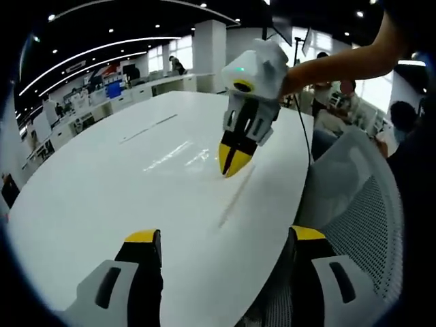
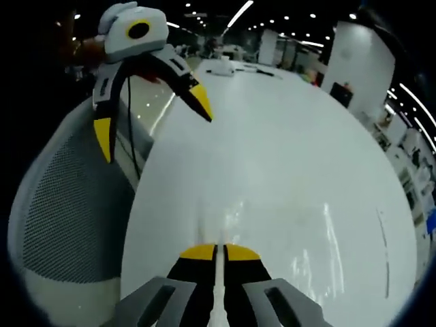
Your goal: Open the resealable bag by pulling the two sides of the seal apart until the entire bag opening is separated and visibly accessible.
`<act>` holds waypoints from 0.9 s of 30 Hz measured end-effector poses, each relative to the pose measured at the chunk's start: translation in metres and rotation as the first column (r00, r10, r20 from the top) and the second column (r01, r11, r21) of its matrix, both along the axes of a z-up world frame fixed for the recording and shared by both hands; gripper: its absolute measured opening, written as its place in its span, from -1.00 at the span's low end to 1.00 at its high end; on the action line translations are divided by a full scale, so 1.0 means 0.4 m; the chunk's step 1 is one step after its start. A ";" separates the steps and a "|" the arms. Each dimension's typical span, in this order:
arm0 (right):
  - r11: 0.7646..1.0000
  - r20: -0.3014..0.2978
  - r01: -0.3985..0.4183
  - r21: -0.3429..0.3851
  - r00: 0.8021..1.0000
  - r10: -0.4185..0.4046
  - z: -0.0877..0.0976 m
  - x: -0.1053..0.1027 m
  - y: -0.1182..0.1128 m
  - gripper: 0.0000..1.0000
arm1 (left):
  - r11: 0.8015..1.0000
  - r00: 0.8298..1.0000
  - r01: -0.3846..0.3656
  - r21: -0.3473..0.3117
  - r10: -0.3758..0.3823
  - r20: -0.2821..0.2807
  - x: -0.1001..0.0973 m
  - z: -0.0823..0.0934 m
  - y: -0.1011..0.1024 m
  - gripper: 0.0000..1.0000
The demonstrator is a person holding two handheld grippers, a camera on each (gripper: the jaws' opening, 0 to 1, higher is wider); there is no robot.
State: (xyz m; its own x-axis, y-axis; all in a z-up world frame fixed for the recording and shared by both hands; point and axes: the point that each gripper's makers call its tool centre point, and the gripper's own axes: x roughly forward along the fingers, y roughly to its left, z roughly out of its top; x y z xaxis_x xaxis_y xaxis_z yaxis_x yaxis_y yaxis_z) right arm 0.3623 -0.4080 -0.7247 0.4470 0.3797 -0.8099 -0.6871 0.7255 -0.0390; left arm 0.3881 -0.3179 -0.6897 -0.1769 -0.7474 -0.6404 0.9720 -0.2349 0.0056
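Right hand-held gripper (image 1: 235,161) closed above white table (image 1: 136,177), left hand-held gripper (image 2: 153,116) spread

Ceiling strip lights and spotlights leave streaky glare on the glossy white counter (image 1: 136,170), brightest in the right gripper view. Windows far off blow out. Fisheye bending curves the edges; the background is soft.

Both views face across one white table (image 1: 136,177).

My two claws: grey, black and yellow

My right claw (image 1: 235,158) has yellow-tipped black jaws, a ribbed grey body, green light and trailing black cable; my left claw (image 2: 153,112) matches.
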 end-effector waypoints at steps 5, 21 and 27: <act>1.000 -0.007 -0.015 0.015 1.000 0.015 0.003 -0.010 0.022 -1.00 | 0.999 0.998 0.034 0.025 -0.035 0.058 -0.009 -0.020 -0.003 0.36; 0.997 -0.018 -0.058 0.043 0.998 0.059 0.014 -0.026 0.083 -1.00 | 0.967 0.903 0.243 0.080 -0.255 0.347 -0.026 -0.042 -0.056 0.25; 0.996 -0.015 -0.065 0.055 0.998 0.066 0.019 -0.029 0.105 -1.00 | 0.945 0.850 0.312 0.093 -0.322 0.417 -0.044 -0.042 -0.079 0.20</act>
State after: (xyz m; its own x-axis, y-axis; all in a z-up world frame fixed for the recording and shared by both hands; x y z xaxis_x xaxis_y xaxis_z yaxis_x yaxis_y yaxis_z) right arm 0.3506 -0.3660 -0.7169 0.4058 0.4515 -0.7947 -0.7334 0.6797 0.0116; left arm 0.3707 -0.3497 -0.7065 -0.1121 -0.6822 -0.7225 0.7504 -0.5348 0.3885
